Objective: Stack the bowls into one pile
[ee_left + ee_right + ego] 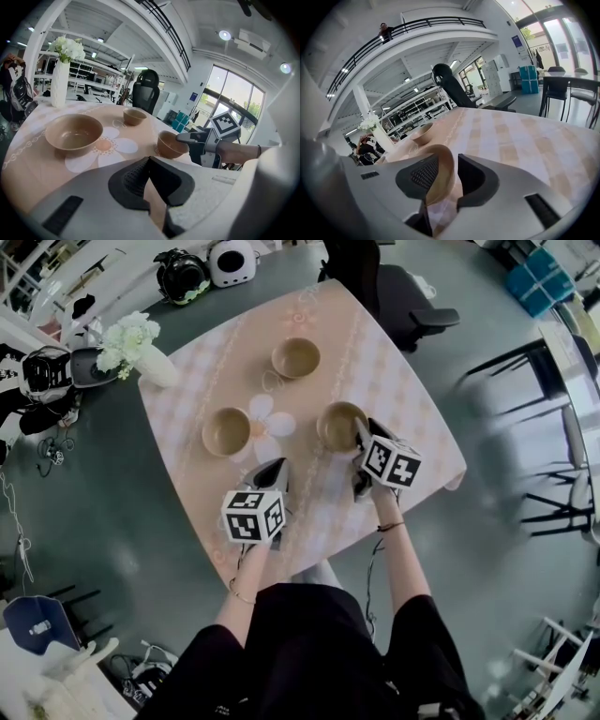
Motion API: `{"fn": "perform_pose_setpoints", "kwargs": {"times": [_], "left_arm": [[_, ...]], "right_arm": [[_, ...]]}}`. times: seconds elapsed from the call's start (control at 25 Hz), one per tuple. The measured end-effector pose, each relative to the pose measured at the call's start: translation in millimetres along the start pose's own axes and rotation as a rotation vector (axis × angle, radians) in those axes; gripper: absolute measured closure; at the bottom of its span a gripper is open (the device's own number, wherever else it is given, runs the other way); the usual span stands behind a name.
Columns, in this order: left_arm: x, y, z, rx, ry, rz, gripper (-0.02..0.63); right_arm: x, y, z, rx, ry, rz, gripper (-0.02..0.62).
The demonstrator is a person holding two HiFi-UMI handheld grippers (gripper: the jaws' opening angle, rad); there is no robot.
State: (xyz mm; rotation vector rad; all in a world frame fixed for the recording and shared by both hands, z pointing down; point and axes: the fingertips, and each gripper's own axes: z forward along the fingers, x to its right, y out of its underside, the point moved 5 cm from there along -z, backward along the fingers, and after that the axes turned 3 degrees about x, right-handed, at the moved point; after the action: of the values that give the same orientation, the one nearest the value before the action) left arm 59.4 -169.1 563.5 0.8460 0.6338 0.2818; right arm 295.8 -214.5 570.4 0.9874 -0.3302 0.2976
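Three tan bowls stand apart on the checked table point(412, 418): the left bowl point(226, 431) point(74, 133), the far bowl point(295, 357) point(134, 116) point(423, 133) and the right bowl point(340, 426) point(169, 144). My right gripper point(361, 448) point(454, 161) straddles the near rim of the right bowl point(443, 173). The rim lies against the left pad, and a thin gap shows at the right pad. My left gripper point(270, 468) point(150, 161) hovers over the table, nearer to me than the left bowl, tips together and holding nothing.
A white vase of flowers point(141, 348) point(60, 77) stands at the table's far left corner. A black office chair point(394, 296) sits beyond the far edge. A flower print point(267, 423) marks the cloth between the bowls. Gear lies on the floor at the far left.
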Motion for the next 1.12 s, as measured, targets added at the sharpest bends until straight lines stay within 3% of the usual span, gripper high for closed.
{"fn": "perform_pose_setpoints", "kwargs": {"times": [0.36,0.48,0.84,1.12], "left_arm": [[1.9,0.7,-2.0,0.008,-0.013,-0.005,0.608],[2.3,-0.7,-4.8,0.013,-0.021,-0.008,0.609],[4.7,-3.2,-19.7,0.045,-0.048,-0.014,0.609],[0.5,-3.8,-46.1,0.097,-0.097,-0.037,0.609]], "right_arm": [[3.9,0.8,4.7,-0.032,0.045,-0.007,0.572],[3.7,-1.1,3.8,-0.041,0.047,-0.021,0.58],[-9.5,-8.4,-3.5,-0.022,-0.009,-0.005,0.578],[-35.8,-11.7,-10.0,-0.011,-0.109,0.022,0.578]]}}
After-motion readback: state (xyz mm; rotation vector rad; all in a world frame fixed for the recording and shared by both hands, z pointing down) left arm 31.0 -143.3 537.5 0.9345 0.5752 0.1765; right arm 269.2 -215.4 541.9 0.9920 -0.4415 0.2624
